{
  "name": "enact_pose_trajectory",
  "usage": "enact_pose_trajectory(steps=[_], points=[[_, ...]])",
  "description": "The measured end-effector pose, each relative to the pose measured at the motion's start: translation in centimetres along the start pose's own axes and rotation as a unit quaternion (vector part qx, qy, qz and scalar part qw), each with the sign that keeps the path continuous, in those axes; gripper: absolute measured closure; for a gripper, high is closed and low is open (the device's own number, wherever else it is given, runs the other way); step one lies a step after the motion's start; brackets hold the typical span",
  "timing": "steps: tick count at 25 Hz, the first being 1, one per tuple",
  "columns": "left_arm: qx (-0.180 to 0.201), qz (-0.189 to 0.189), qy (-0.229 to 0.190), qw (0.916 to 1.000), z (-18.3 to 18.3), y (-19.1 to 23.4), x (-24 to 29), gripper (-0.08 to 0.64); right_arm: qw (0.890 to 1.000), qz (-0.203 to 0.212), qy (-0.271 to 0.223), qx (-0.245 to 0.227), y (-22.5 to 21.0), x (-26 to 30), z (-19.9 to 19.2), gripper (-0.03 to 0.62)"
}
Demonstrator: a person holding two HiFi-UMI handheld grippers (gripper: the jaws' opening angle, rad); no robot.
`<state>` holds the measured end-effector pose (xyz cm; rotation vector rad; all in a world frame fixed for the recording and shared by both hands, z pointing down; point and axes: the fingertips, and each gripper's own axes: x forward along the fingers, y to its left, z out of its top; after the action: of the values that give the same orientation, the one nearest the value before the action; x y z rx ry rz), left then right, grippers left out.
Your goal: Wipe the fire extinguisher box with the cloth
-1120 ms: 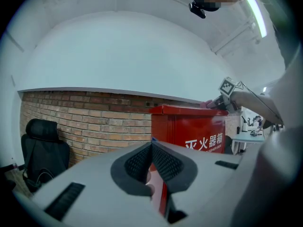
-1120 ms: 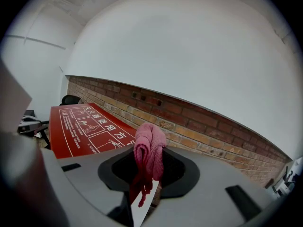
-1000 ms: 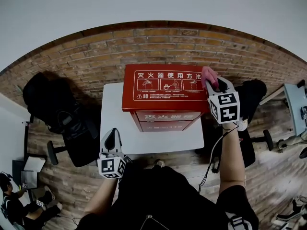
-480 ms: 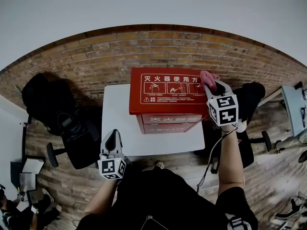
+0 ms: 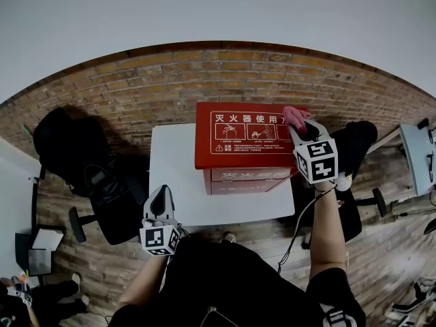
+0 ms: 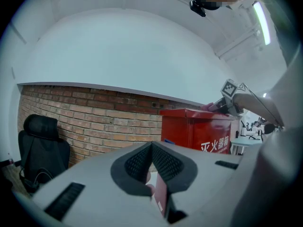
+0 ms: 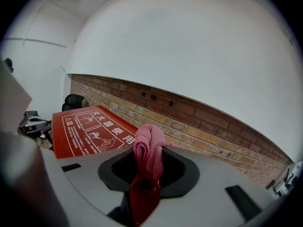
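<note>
The red fire extinguisher box stands on a small white table, its lid printed with white instructions. My right gripper is at the lid's far right corner, shut on a pink cloth that rests on the lid. In the right gripper view the cloth bulges up between the jaws, with the lid to the left. My left gripper is shut and empty, hovering at the table's near left edge. In the left gripper view the box stands ahead to the right of the left gripper.
A brick wall runs behind the table. A black office chair stands to the left and another to the right, behind my right gripper. A second table's edge shows at the far right. A person crouches at bottom left.
The head view has shifted, so the box sits further right in the picture. My right gripper stays with the cloth at the lid's right corner. The left gripper has barely moved.
</note>
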<state>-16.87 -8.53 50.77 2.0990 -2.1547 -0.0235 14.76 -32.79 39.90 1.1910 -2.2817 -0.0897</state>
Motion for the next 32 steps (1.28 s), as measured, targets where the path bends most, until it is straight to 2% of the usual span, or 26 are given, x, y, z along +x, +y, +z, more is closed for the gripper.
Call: enact_pose_trajectory(steps=[32], points=[[-0.007,-0.020,0.004,0.9998,0.8,4.9,-0.9,0.538,1.000,0.018,0.002,-0.009,7.1,1.5,3.8,0.476]])
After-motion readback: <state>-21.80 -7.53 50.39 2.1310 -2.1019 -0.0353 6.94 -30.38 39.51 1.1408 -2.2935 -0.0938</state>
